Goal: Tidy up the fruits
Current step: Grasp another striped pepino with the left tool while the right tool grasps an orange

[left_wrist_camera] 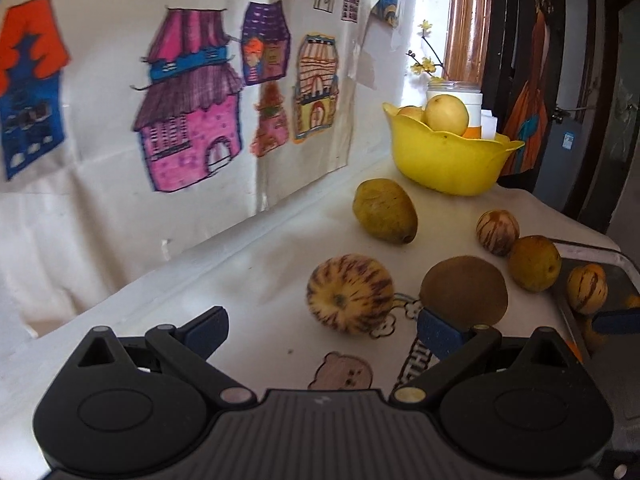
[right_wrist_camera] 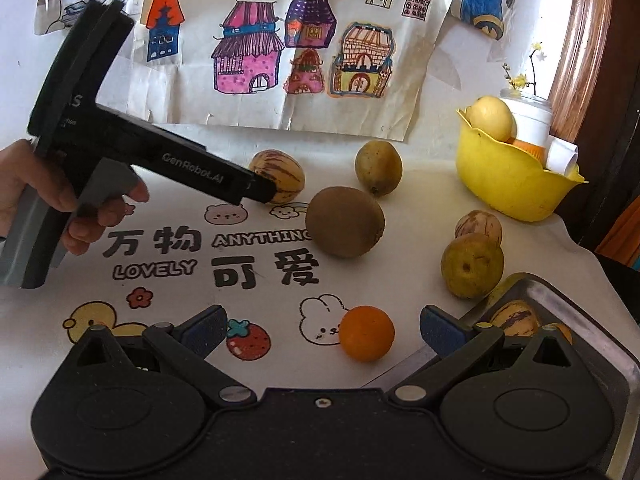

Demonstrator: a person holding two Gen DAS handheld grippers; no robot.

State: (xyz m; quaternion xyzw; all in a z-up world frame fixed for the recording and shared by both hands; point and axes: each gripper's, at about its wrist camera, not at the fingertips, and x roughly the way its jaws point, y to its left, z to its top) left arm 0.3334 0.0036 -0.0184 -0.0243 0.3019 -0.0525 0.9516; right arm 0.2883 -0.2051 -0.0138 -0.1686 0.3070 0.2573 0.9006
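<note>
Currently, on the white printed tablecloth (right_wrist_camera: 400, 288), left to right: left gripper (left_wrist_camera: 320, 334), jaws apart, empty, near a purple-striped yellow melon (left_wrist_camera: 350, 294); brown kiwi (right_wrist_camera: 345, 221) mid-cloth; right gripper (right_wrist_camera: 322, 330), jaws apart, before a small orange (right_wrist_camera: 366, 333); steel tray (right_wrist_camera: 624, 364) at the right edge. Risk: round fruit may roll from closing pads.

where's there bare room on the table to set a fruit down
Free: the printed cloth left of the kiwi, and the strip between the orange and kiwi. Crowded: the right side, where the fruits cluster between the yellow bowl and metal tray.
</note>
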